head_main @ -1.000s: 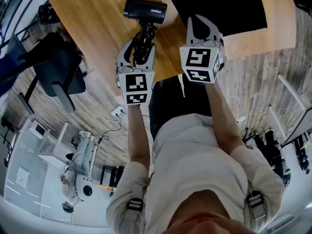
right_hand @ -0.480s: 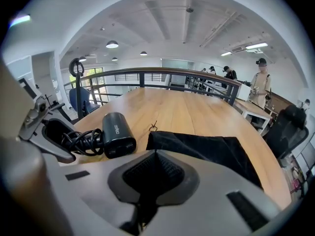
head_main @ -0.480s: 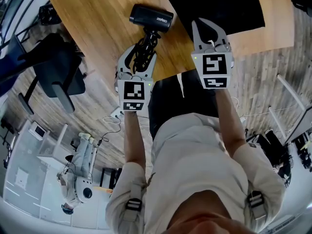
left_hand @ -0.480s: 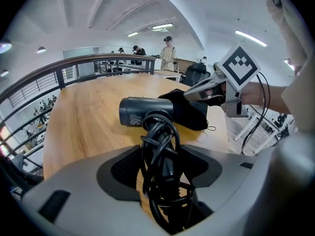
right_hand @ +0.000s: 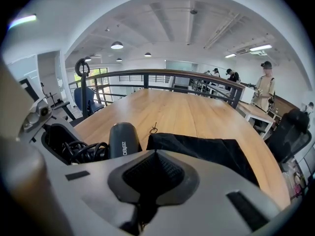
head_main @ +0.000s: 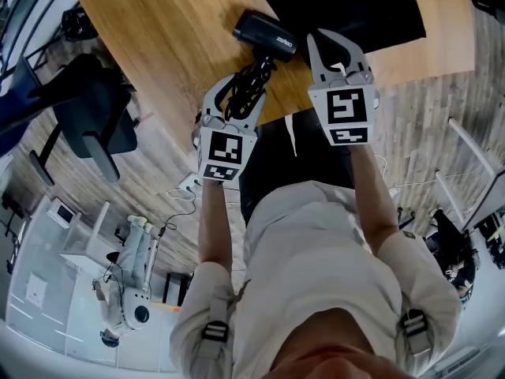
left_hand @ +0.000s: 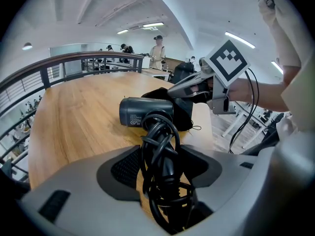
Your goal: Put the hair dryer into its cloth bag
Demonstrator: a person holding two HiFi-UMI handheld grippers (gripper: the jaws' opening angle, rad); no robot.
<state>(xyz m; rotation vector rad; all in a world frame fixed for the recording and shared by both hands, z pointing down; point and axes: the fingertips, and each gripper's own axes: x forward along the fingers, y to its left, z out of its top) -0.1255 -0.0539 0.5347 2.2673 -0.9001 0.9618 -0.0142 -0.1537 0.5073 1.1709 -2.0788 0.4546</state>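
**Dryer carried up to the bag's edge**

Rightward goes the left gripper (head_main: 237, 93) since a second ago, bringing the hair dryer (head_main: 264, 35) across the table (head_main: 158, 30). Its barrel, then well apart from the cloth bag (head_main: 355, 6), now lies just beside the bag's left edge. The jaws stand wide around the handle and its coiled cord (left_hand: 160, 146). On the right, the right gripper (head_main: 331, 50) sits a little higher than before, pressed together on the bag's near edge.

Two risks, as I judge it. With only one edge pinched, the mouth may stay flat, so the barrel would shove the cloth along instead of entering. Loose cord loops could also snag on the opening.
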